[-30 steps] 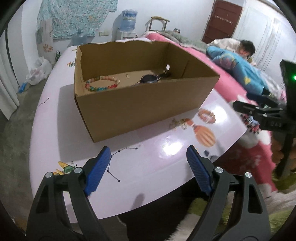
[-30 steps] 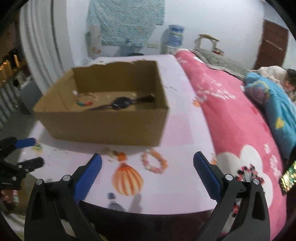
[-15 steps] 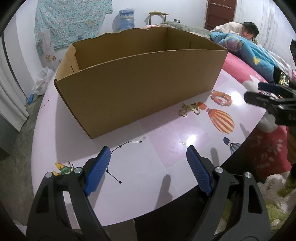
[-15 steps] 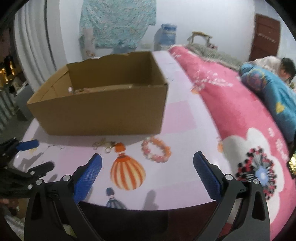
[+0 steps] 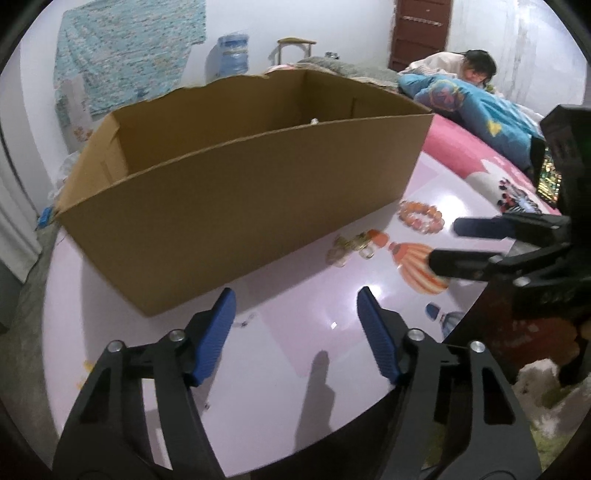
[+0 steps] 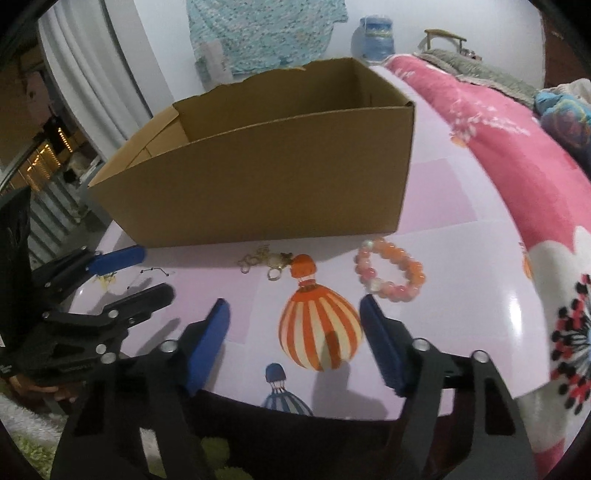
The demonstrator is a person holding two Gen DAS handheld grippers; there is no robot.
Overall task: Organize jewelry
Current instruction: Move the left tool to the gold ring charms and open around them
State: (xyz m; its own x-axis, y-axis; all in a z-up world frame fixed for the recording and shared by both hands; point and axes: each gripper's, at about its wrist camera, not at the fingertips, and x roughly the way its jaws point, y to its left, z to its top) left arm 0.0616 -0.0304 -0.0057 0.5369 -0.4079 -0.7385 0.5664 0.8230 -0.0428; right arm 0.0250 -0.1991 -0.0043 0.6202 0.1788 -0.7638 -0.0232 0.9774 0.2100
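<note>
closing, both grippers hover empty near bracelet [image 6: 389,274].

White walls [image 6: 162,44] close the far side, with a teal patterned cloth [image 5: 129,48] hung on them and a blue water jug [image 5: 232,51] below. A dark red door [image 5: 421,33] stands far right. A pink floral bed [image 6: 517,147] lies right; white curtains [image 6: 85,74] hang left.
</note>
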